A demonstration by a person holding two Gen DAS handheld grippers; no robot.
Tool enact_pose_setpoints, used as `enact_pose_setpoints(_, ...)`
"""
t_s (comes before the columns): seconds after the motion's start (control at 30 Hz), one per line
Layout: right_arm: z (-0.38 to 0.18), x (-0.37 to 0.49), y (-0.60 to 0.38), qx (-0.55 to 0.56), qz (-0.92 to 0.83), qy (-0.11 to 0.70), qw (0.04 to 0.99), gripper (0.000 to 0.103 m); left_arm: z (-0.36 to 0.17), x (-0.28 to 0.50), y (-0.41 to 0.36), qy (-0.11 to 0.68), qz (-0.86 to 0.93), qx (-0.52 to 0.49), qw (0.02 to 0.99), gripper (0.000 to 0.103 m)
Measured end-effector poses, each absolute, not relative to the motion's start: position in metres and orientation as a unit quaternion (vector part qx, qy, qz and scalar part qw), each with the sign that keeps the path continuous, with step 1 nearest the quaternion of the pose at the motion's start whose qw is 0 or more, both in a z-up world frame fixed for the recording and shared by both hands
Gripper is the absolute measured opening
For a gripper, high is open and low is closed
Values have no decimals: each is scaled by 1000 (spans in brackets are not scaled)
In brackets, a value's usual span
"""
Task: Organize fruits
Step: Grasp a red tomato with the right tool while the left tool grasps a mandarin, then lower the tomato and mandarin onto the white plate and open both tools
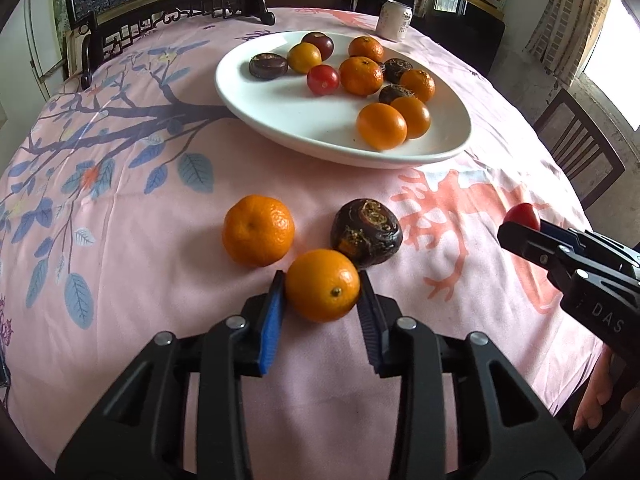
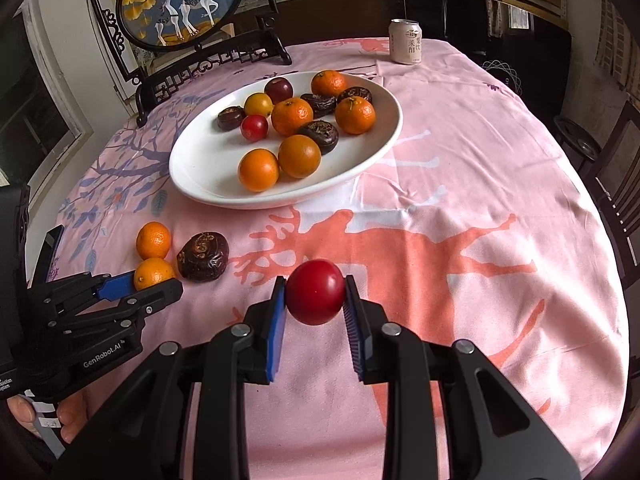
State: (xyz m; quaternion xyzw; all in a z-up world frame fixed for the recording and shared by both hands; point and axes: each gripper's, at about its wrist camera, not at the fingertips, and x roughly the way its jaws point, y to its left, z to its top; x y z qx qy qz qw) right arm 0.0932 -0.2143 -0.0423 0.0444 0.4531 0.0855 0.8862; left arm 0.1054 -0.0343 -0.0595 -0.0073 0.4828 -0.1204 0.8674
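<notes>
My left gripper (image 1: 322,286) is shut on a smooth orange fruit (image 1: 322,285) that rests on the pink tablecloth; it shows from the side in the right wrist view as left gripper (image 2: 154,280). A mandarin (image 1: 258,230) and a dark brown water chestnut (image 1: 366,233) lie just beyond it. My right gripper (image 2: 315,292) is shut on a red plum (image 2: 315,292), held above the cloth; the left wrist view catches that plum (image 1: 522,216) at the right edge. A white oval plate (image 1: 280,120) farther back carries several oranges, mandarins, plums and chestnuts.
A drink can (image 2: 406,41) stands at the far edge of the table. A framed deer screen (image 2: 180,4) on a dark stand sits behind the plate. Dark wooden chairs (image 1: 580,148) stand to the right. A person's hand (image 2: 44,420) holds the left gripper.
</notes>
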Motion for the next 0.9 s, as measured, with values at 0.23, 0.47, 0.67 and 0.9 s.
enact_pose_setpoints(0.23, -36, 94, -204, 35, 93, 448, 888, 28, -38, 90, -23, 463, -131, -18, 876, 35)
enact_pose_setpoints(0.47, -30, 98, -197, 31, 108, 450, 886, 28, -11, 95, -14, 445, -140, -20, 884, 35)
enact_pose_setpoints(0.67, -2, 131, -178, 0, 151, 429, 890, 28, 15, 152, -11, 436, -115, -10, 893, 35)
enact_pose_setpoints(0.9, -7, 208, -160, -47, 153, 426, 891, 28, 8, 255, -23, 471, -87, -11, 878, 35)
